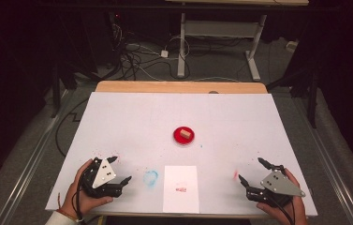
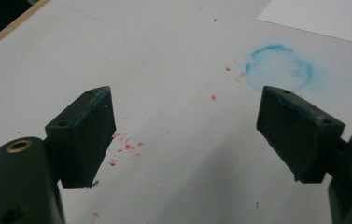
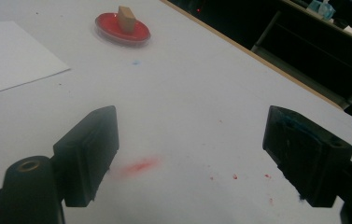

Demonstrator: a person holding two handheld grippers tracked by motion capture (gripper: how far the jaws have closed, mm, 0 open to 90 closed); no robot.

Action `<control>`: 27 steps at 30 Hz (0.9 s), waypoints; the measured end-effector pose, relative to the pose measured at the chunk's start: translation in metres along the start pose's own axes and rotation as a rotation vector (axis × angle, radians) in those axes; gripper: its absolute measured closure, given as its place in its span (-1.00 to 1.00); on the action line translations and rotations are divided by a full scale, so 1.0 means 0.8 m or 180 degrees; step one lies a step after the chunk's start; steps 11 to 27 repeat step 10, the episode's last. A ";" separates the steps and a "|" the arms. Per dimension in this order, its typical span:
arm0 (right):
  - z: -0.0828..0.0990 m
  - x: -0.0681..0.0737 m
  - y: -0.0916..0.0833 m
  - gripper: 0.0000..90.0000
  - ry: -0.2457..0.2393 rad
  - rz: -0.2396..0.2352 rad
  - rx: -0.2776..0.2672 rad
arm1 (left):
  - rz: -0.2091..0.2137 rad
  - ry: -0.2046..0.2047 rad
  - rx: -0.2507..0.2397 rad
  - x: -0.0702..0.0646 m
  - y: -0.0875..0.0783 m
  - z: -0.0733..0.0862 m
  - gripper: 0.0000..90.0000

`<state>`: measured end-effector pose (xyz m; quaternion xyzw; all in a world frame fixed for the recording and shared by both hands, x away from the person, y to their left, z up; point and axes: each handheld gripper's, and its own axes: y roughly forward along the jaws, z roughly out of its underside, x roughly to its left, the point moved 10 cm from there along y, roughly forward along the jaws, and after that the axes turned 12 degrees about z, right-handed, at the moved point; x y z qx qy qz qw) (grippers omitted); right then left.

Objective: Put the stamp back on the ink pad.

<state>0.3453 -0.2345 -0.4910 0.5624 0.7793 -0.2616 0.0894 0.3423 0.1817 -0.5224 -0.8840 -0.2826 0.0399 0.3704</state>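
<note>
Both claws rest low at the near edge of the white table (image 1: 132, 112), jaws spread wide and empty: the left claw (image 1: 120, 171) beside a blue ring stain (image 1: 150, 177), the right claw (image 1: 251, 171) well apart from the sheet of paper (image 1: 180, 187). A tan block (image 1: 185, 134) sits in a red dish (image 1: 184, 138) mid-table.

One camera overhead, one riding each gripper

We look down from above the table's (image 1: 132, 112) near edge; our gripper views skim low over it, and the right one shares the red dish (image 3: 122, 29) (image 1: 184, 137) with the high view.
</note>
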 end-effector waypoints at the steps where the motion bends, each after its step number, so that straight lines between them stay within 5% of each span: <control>1: 0.000 -0.001 0.000 -0.58 0.0006 0.0006 0.0005 | 0.0000 0.0001 0.0000 0.000 0.000 0.000 -0.57; 27: -0.001 -0.002 0.002 -0.59 0.0018 0.0025 -0.0016 | -0.0005 -0.0027 -0.0013 0.002 -0.001 0.000 -0.57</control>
